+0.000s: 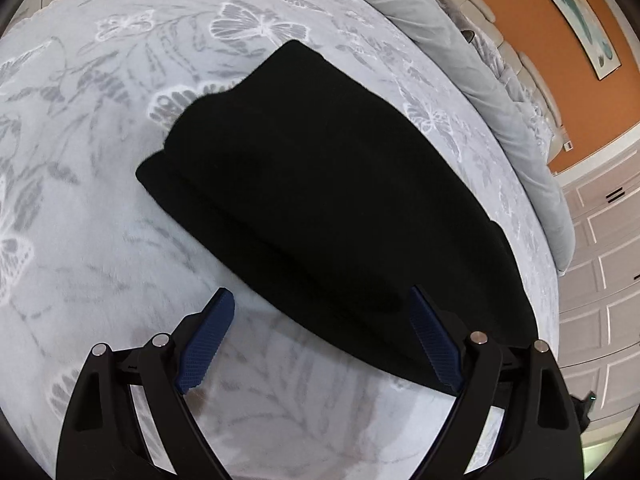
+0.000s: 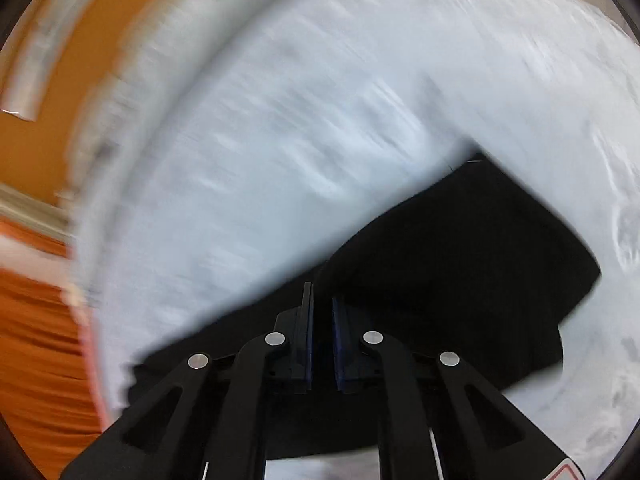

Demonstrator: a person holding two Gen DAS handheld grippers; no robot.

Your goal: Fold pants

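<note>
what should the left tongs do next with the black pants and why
Probably ease down and close on the near edge of the black pants. The left tongs stand wide open and empty above that edge, and the pants lie in a folded bundle on the butterfly-print blanket.

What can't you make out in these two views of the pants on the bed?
- Left wrist view: the near edge of the black pants is hidden behind the left gripper.
- Right wrist view: the bedspread pattern is lost to motion blur.
- Right wrist view: whether the right gripper pinches any cloth; black on black.
</note>
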